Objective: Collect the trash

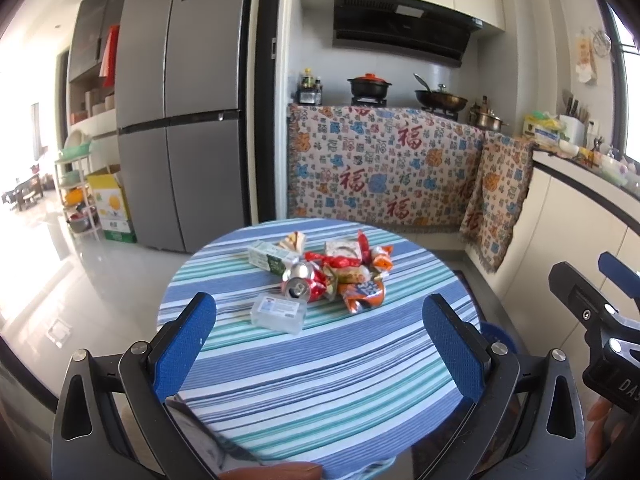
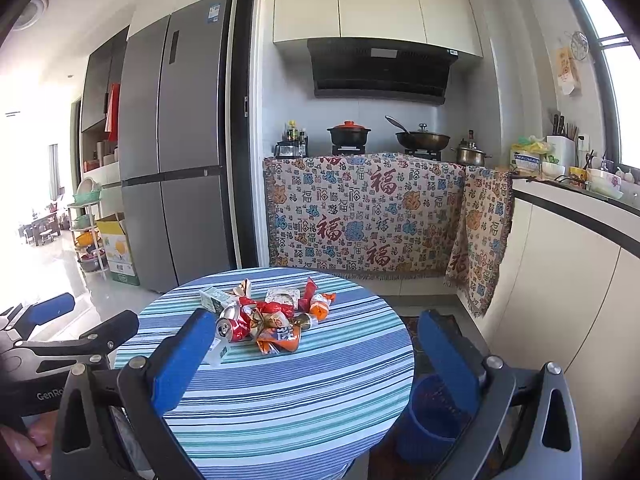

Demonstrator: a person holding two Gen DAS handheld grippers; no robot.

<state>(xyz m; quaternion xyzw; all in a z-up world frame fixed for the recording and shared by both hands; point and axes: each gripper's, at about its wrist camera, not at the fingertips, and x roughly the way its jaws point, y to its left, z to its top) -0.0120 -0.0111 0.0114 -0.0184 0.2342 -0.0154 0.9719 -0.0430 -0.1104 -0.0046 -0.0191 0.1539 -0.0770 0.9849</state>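
A heap of trash lies on the far half of a round table with a blue striped cloth [image 1: 320, 380] [image 2: 300, 400]: a crushed red can [image 1: 300, 282] [image 2: 232, 326], a clear plastic box [image 1: 280, 314], a green-and-white carton [image 1: 268, 258] [image 2: 212, 298], and red and orange snack wrappers [image 1: 356, 280] [image 2: 280, 320]. My left gripper [image 1: 320, 352] is open above the near side of the table, short of the heap, holding nothing. My right gripper [image 2: 316, 356] is open too, further back and empty. A blue bin [image 2: 432, 416] stands on the floor by the table's right edge.
A grey fridge [image 1: 180, 112] stands at the left and a cardboard box [image 1: 112, 208] beside it. A cloth-draped counter [image 1: 384, 168] with pots runs along the back, and white cabinets [image 2: 560, 300] line the right. Bare tiled floor [image 1: 100, 288] lies left of the table.
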